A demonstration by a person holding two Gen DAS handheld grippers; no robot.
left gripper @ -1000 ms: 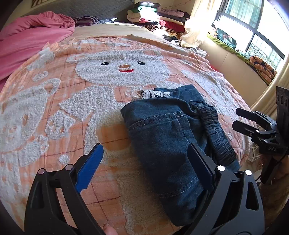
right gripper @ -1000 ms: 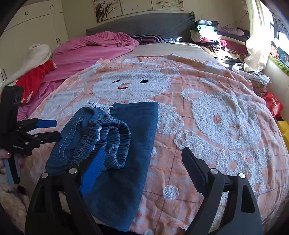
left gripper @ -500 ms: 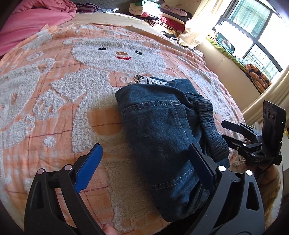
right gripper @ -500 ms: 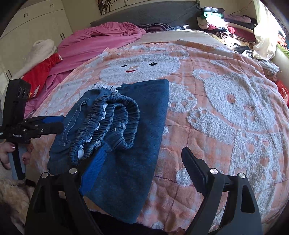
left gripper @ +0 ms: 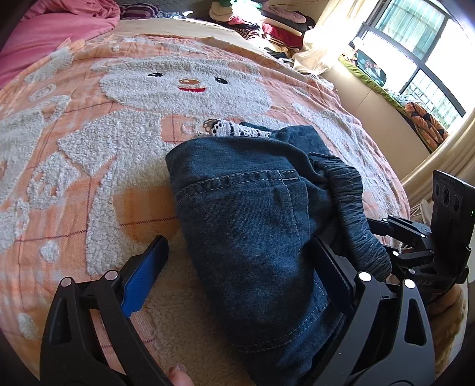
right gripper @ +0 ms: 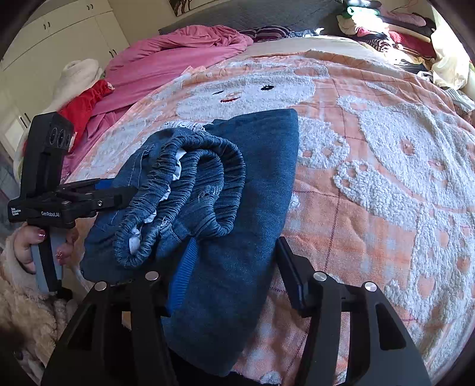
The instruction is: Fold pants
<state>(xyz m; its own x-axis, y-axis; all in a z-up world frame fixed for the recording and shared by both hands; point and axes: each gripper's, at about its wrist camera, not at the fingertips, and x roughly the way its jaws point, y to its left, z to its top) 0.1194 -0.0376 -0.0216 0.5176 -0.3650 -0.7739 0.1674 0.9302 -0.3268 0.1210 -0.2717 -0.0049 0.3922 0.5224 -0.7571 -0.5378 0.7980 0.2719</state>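
Folded dark blue denim pants (left gripper: 252, 213) lie on the bed's near part, the elastic waistband (right gripper: 207, 184) bunched on top and white lace (left gripper: 234, 129) showing at the far end. My left gripper (left gripper: 239, 246) stands open low over the pants' near-left edge, its blue pad over the blanket and its other finger over the denim. From the other side, my right gripper (right gripper: 237, 246) has its jaws closing, with the pants' flat lower layer between them; the pads do not visibly press it. Each gripper shows in the other's view: left gripper (right gripper: 118, 191), right gripper (left gripper: 386, 237).
An orange blanket with white fleecy bears (right gripper: 386, 166) covers the bed. A pink quilt (right gripper: 184, 50) and red cloth (right gripper: 86, 104) lie at the far left, piled clothes (left gripper: 267, 26) at the headboard. A window (left gripper: 421, 56) stands to the right. A hand (right gripper: 29, 246) holds the left gripper's handle.
Both grippers have sunk closer to the pants, which now fill more of each view. The right gripper's jaws have narrowed around the denim. The left jaws stay wide.
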